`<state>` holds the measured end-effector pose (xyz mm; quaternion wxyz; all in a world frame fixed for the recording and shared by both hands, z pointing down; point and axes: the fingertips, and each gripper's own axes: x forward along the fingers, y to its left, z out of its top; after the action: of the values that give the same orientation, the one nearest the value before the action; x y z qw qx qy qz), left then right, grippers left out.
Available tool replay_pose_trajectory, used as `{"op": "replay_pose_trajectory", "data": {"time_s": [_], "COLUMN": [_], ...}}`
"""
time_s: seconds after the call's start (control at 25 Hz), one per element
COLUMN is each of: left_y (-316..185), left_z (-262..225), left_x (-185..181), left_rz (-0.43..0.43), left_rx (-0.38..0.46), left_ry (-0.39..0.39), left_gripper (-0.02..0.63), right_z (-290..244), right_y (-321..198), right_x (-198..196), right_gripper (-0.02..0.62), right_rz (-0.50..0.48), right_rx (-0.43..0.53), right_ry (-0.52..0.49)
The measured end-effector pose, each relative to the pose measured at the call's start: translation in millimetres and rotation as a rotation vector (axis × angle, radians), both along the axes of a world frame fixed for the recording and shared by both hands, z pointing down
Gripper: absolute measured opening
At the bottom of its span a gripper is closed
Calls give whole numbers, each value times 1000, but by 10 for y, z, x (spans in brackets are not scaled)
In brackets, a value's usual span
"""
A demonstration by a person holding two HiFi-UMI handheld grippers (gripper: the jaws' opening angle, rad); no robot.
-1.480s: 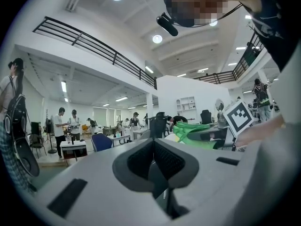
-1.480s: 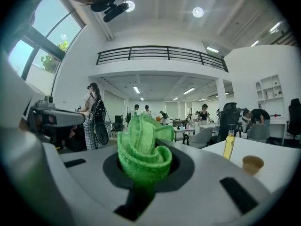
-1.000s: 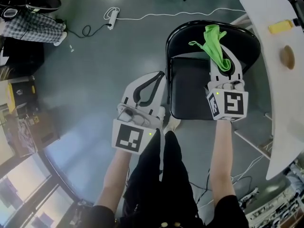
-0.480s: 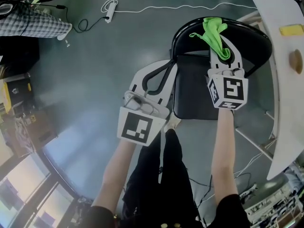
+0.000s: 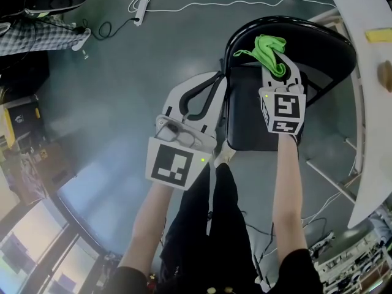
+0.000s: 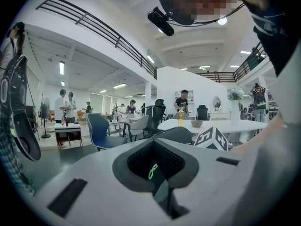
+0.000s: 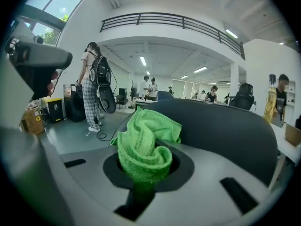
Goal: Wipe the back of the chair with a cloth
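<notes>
Nearest you, your left gripper (image 5: 211,84) hangs just off the seat's (image 5: 248,124) left edge, jaws pressed together on nothing. It's likely idle there so it stays out of the wiping arm's way. Farther out, over the seat, your right gripper (image 5: 279,66) clenches the bunched green cloth (image 5: 267,46). The wad sits up at the chair back (image 5: 318,41), below its top edge, probably so it leads the stroke. Whether it touches is unclear.

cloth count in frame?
1. A bright green microfibre cloth is clamped in the right gripper, at the black plastic chair backrest. The left gripper is shut and holds none. No other cloth shows.
</notes>
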<state>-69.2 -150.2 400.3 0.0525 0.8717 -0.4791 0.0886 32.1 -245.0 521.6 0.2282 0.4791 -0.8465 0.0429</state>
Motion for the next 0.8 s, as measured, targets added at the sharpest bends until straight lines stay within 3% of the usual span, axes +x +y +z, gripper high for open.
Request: {"op": "replay_pose_trajectory", "data": {"time_s": [0.8], "left_y": [-79], "left_z": [129], "left_x": [65], "left_rz": [0], "left_rx": [-15], "left_ry": [19], "left_gripper": [6], "right_z": [546], "right_y": [109], "right_x": [72], "right_gripper": [43], "right_rz": [-2], "right_rx": [-91], "right_ry": [2]}}
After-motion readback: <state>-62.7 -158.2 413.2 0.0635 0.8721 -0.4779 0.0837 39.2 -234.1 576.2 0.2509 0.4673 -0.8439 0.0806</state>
